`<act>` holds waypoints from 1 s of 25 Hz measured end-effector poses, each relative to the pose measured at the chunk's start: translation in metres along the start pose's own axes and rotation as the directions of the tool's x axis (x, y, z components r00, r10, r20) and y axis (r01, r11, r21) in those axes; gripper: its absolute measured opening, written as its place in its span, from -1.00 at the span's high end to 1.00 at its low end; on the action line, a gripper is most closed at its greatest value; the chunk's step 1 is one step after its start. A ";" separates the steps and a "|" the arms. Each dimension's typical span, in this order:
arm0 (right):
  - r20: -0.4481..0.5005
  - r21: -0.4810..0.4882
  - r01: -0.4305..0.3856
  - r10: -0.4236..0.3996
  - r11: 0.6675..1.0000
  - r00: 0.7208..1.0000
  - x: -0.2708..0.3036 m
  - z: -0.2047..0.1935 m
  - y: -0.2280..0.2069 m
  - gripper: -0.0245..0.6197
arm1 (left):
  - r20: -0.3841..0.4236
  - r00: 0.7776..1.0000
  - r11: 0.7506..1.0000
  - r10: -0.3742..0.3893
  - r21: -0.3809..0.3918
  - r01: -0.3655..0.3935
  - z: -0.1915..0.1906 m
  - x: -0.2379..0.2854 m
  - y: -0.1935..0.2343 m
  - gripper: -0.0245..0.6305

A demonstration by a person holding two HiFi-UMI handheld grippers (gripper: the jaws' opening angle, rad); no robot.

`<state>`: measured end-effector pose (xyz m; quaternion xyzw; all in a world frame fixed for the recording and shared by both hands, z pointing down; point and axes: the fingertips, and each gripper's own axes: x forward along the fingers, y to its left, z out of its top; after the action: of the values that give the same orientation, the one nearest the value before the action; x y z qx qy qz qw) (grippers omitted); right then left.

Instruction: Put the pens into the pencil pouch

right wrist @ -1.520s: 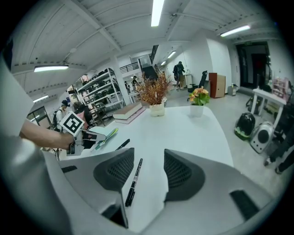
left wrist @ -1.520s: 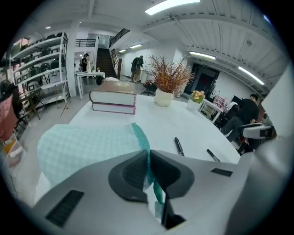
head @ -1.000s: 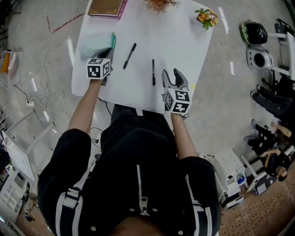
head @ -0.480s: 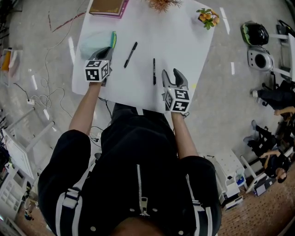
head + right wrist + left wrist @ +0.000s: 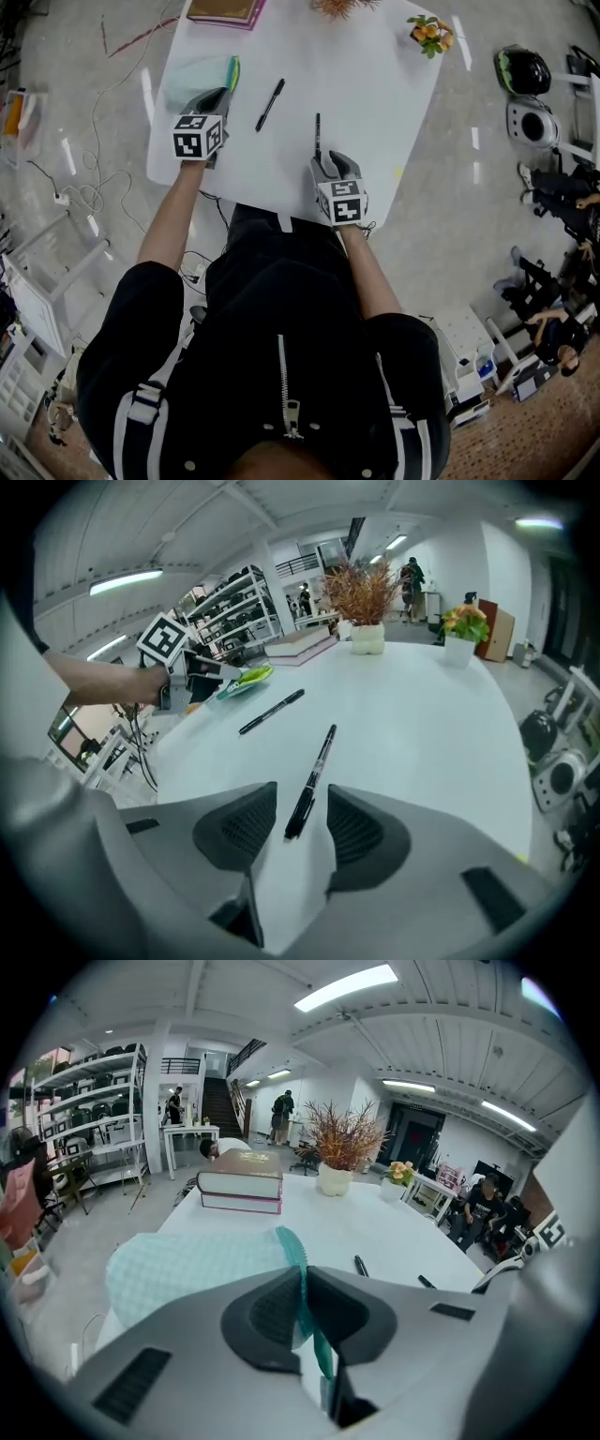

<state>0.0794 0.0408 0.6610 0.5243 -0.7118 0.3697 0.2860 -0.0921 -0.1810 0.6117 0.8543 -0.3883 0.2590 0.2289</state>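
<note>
A pale teal mesh pencil pouch lies at the white table's left side. My left gripper is shut on its green zipper edge. One black pen lies slanted near the middle. A second black pen lies nearer me, its near end between the jaws of my right gripper. Those jaws stand open and have just been closing; the pads sit on either side of the pen without touching it.
A thick book and a dried plant in a white pot stand at the table's far edge. A small pot of orange flowers is at the far right corner. Cables trail on the floor at left.
My right gripper has moved left and down over the near end of the second pen, which now lies between its jaws. The left gripper has kept still on the pouch.
</note>
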 end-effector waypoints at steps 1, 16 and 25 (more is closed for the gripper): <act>-0.015 -0.016 0.000 0.000 1.000 1.000 0.003 -0.005 0.002 0.36 | 0.000 1.000 1.000 0.000 0.000 0.000 0.000 0.000 0.000 0.81; -0.113 -0.022 0.031 -0.033 0.999 0.993 0.018 -0.031 0.002 0.68 | 0.021 0.999 0.999 -0.030 -0.020 0.030 0.004 -0.002 -0.001 0.81; -0.052 -0.069 0.017 -0.020 0.998 0.998 0.001 -0.002 -0.017 0.71 | 0.024 0.999 0.999 -0.038 -0.017 0.038 0.004 -0.006 -0.001 0.81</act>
<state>0.0953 0.0393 0.6670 0.5110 -0.7113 0.3561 0.3257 -0.0932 -0.1796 0.6046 0.8625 -0.3768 0.2412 0.2364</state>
